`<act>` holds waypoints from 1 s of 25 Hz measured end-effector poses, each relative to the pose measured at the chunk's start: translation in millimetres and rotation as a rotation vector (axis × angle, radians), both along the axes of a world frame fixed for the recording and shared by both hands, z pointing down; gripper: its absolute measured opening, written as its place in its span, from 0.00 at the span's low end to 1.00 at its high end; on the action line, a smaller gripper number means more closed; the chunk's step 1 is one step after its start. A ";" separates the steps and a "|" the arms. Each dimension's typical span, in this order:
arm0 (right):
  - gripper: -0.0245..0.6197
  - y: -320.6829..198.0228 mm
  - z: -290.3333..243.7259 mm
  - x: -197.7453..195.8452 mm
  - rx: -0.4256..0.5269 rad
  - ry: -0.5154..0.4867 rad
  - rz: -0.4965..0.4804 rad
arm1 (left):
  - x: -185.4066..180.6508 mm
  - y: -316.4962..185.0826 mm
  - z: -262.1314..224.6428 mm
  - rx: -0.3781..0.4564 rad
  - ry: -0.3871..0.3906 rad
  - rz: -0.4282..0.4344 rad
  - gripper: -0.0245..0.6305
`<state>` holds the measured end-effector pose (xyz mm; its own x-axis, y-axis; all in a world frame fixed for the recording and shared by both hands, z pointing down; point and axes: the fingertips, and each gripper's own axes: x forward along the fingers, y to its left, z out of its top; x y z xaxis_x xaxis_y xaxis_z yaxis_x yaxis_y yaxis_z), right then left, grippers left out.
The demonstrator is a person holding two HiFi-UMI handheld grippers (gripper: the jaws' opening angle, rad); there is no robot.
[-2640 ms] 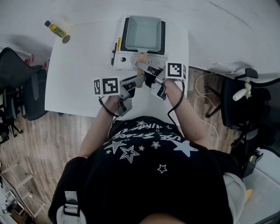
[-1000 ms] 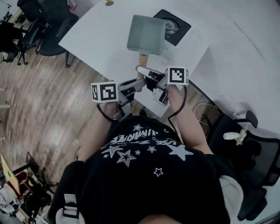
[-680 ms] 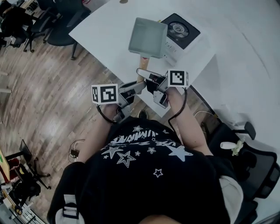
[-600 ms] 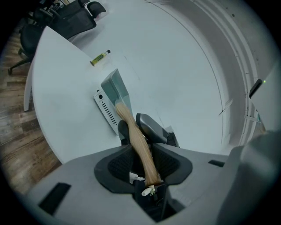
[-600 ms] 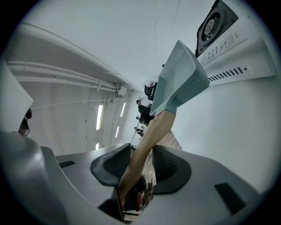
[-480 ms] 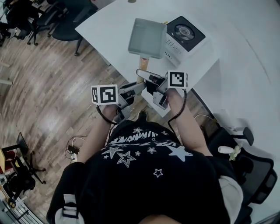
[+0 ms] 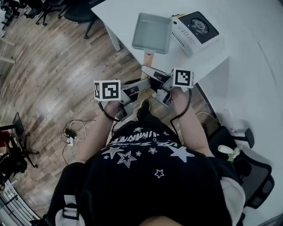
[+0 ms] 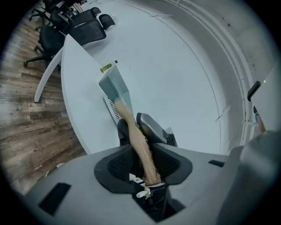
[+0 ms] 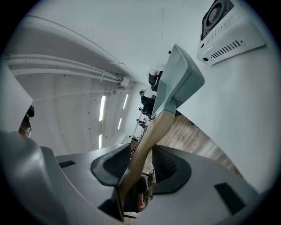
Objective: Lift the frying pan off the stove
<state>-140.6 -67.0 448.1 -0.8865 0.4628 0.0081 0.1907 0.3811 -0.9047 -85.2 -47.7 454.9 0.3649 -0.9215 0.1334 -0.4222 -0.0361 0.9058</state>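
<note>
The square grey-green frying pan (image 7: pixel 152 32) hangs in the air, off the stove and to its left, above the white table's corner. Its wooden handle (image 7: pixel 148 58) points back toward me. The white stove (image 7: pixel 194 32) with its black top stands empty on the table. My left gripper (image 7: pixel 142 83) and right gripper (image 7: pixel 149 70) are both shut on the handle, the right one nearer the pan. In the left gripper view the handle (image 8: pixel 136 140) runs up between the pads to the pan (image 8: pixel 113 86). The right gripper view shows the handle (image 9: pixel 147 138) clamped and the pan (image 9: pixel 180 83) tilted on edge.
The white table (image 7: pixel 124 13) ends just ahead of me, with wooden floor (image 7: pixel 53 66) to its left. Office chairs (image 7: pixel 82 11) stand at the far left, another chair (image 7: pixel 252 176) at my right. Cables (image 7: pixel 70 132) lie on the floor. A small bottle (image 8: pixel 107 67) lies on the table.
The pan, on the stove earlier, is now lifted clear and held left of it. The whole view has swung, so table and stove sit further up and right. Both grips are unchanged.
</note>
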 end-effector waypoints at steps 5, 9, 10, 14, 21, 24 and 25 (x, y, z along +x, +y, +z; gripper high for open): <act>0.28 44.0 0.1 27.5 0.009 0.001 -0.029 | 28.0 42.2 0.0 0.002 -0.003 -0.021 0.26; 0.28 76.6 1.1 49.2 0.002 0.003 -0.040 | 49.9 74.3 0.1 0.002 0.002 -0.034 0.26; 0.28 83.9 0.5 54.2 0.001 0.000 -0.044 | 54.9 81.5 -0.4 0.004 0.002 -0.038 0.26; 0.28 107.3 -3.4 72.4 0.011 0.001 -0.052 | 72.6 104.9 -4.0 0.011 -0.004 -0.044 0.26; 0.28 140.7 -11.4 98.5 0.034 -0.011 -0.061 | 98.8 137.6 -11.0 0.029 -0.005 -0.051 0.26; 0.28 153.5 -5.2 118.9 0.037 -0.002 -0.055 | 118.2 151.0 -6.7 0.033 -0.013 -0.044 0.26; 0.29 156.5 -2.9 125.6 0.038 0.002 -0.055 | 124.7 154.2 -5.1 0.033 -0.014 -0.043 0.26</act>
